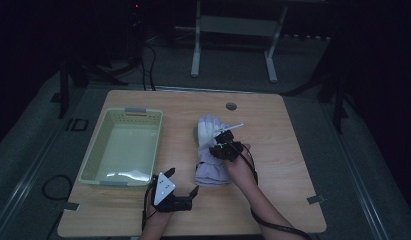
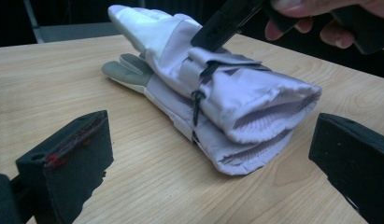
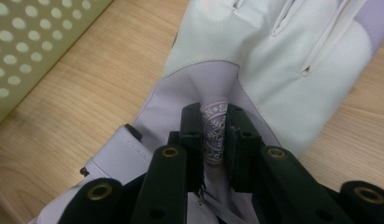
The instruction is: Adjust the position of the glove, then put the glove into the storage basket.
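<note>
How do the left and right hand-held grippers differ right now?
The right hand-held gripper is shut, pinching a fold of the gloves; the left hand-held gripper stands open with nothing between its jaws. The right one sits on top of the gloves; the left one is near the table's front edge, beside the basket, aimed at the glove cuffs. Both are black, two-jawed and held by hand.

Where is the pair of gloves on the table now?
In the high view the gloves lie near the table's middle, just right of the basket. The right gripper pinches their top.
</note>
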A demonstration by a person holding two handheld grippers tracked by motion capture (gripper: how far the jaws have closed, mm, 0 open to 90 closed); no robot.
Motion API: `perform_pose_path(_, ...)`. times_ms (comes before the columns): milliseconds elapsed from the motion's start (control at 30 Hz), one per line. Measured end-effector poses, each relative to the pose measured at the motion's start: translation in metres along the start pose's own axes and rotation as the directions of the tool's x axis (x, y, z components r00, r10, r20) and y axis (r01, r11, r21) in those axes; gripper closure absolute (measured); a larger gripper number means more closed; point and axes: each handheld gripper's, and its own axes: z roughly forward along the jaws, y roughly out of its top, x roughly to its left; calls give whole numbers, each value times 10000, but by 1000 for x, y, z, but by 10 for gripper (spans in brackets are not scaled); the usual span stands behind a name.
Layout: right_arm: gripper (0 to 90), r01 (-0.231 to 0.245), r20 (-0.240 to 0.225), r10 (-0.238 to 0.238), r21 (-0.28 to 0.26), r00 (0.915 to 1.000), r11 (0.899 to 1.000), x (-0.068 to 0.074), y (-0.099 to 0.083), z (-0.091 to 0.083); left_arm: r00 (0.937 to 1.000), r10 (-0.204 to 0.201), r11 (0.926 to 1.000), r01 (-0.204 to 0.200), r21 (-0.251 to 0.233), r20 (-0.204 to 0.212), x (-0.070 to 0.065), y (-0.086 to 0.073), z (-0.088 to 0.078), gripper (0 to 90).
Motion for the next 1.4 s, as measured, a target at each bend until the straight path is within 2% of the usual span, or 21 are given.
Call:
perform_pose_path(233, 752, 15, -325, -3, 351, 9995, 9994, -2, 1, 11, 10000, 10, 10000, -10, 10, -4, 0, 0, 0, 0)
perform_pose_path(467, 665, 277, -564, -269, 138, 9980, 9995, -6, 5, 4, 10000, -38, 10000, 38, 1, -6, 0, 0, 0, 0)
perform_pose_path(567, 507, 783, -682, -795, -209, 9945, 9967, -8, 5, -3, 10000, -62, 10000, 62, 3, -4, 0, 0, 0, 0)
perform_pose_path(600, 507, 783, -682, -795, -209, 9945, 9967, -8, 5, -3, 10000, -62, 10000, 62, 3, -4, 0, 0, 0, 0)
perform_pose_path(633, 421, 941, -628, -970, -482, 9933, 9944, -9, 5, -7, 10000, -33, 10000, 33, 42, -2, 1, 0, 0, 0)
perform_pose_path(700, 392, 970, -600, -1005, -587, 9931, 9936, -10, 5, -9, 10000, -52, 10000, 52, 35, 13, 1, 0, 0, 0)
perform_pose_path(733, 287, 1032, -565, -1084, -893, 9925, 9906, -11, 3, -14, 9999, -102, 9999, 102, 33, 13, 1, 0, 0, 0)
perform_pose_path(767, 287, 1032, -565, -1084, -893, 9925, 9906, -11, 3, -14, 9999, -102, 9999, 102, 33, 13, 1, 0, 0, 0)
perform_pose_path(800, 213, 1217, -563, -1262, -775, 9904, 9895, -13, 1, -16, 9999, -146, 9999, 146, 9, 34, 2, 0, 0, 0)
perform_pose_path(833, 213, 1217, -563, -1262, -775, 9904, 9895, -13, 1, -16, 9999, -146, 9999, 146, 9, 34, 2, 0, 0, 0)
perform_pose_path(867, 145, 1107, -882, -1186, -892, 9890, 9898, -16, -3, -17, 9998, -209, 9998, 209, -3, 36, 2, 0, 0, 0)
perform_pose_path(1000, 139, 1106, -1181, -1215, -952, 9855, 9893, -21, -9, -19, 9998, -202, 9998, 202, 1, 24, 2, 0, 0, 0)
perform_pose_path(1033, 179, 964, -1372, -1106, -1062, 9843, 9897, -23, -12, -20, 9998, -197, 9998, 197, 3, 27, 2, 0, 0, 0)
perform_pose_path(1100, 189, 1122, -1482, -1277, -1083, 9807, 9878, -25, -15, -22, 9997, -229, 9997, 229, 4, 36, 2, 0, 0, 0)
perform_pose_path(1133, 189, 1272, -1380, -1453, -1320, 9797, 9831, -25, -16, -23, 9992, -373, 9993, 373, -41, 132, 3, 0, 0, 0)
perform_pose_path(1167, 174, 1784, -913, -1974, -1833, 9761, 9667, -27, -20, -28, 9986, -485, 9988, 486, -58, 189, 4, 0, 1, 0)
perform_pose_path(1200, 174, 1900, -741, -2087, -2044, 9752, 9603, -27, -21, -31, 9976, -611, 9981, 614, -85, 335, 6, 0, 0, 0)
perform_pose_path(1267, 173, 1894, -787, -2100, -2121, 9745, 9587, -28, -22, -34, 9957, -751, 9971, 756, -70, 539, 7, 1, 0, 0)
perform_pose_path(1300, 173, 1844, -787, -2055, -2171, 9755, 9586, -30, -23, -38, 9942, -808, 9965, 792, 254, 709, 8, 6, 1, 0)
perform_pose_path(1367, 174, 1791, -805, -2050, -2520, 9754, 9510, -36, -28, -49, 9941, -692, 9976, 692, 26, 829, 6, 11, 0, 0)
perform_pose_path(1400, 174, 1791, -805, -2050, -2520, 9754, 9510, -36, -28, -49, 9941, -692, 9976, 692, 26, 829, 6, 11, 0, 0)
